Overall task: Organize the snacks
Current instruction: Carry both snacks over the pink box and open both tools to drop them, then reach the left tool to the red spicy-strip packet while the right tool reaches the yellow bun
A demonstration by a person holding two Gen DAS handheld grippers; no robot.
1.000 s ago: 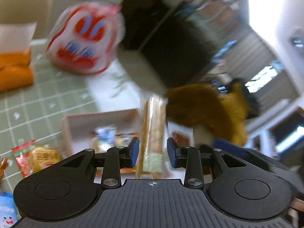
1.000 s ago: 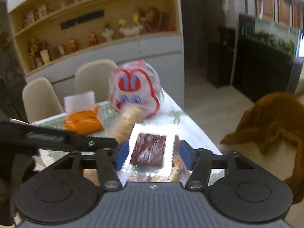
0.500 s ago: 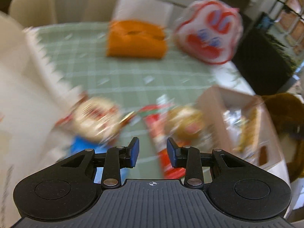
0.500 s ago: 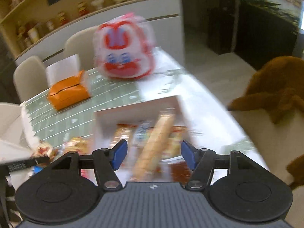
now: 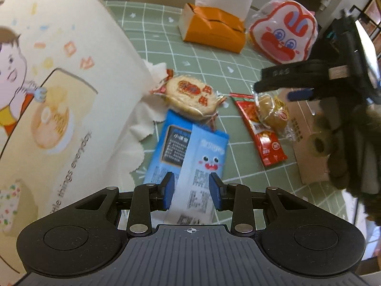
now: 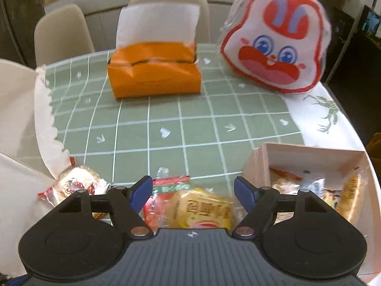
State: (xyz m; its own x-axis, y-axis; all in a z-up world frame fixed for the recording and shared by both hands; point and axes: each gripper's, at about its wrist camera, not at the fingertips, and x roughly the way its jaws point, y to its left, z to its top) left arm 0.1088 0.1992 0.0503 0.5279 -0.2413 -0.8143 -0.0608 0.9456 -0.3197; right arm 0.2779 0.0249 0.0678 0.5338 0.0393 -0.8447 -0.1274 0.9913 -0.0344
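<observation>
Snacks are spread on the green checked tablecloth (image 6: 166,109): a blue packet (image 5: 190,152) is framed by the empty, narrowly parted left gripper (image 5: 191,190), while a yellow bun packet (image 6: 202,209) is straddled by the right gripper (image 6: 193,191), whose jaws have just been widening. More snacks are held in the cardboard box (image 6: 309,152).

Two fisheye views, each looking forward and steeply down along a handheld gripper's fingers, close above a green checked tablecloth (image 6: 195,119). The left wrist view hovers low over a blue snack packet (image 5: 190,152). The right wrist view sits beside it, facing the table's far edge. Both share the orange tissue box (image 5: 214,28) (image 6: 154,69), the rabbit-face bag (image 5: 283,35) (image 6: 273,45) and the round rice cracker (image 5: 190,95) (image 6: 76,183).
</observation>
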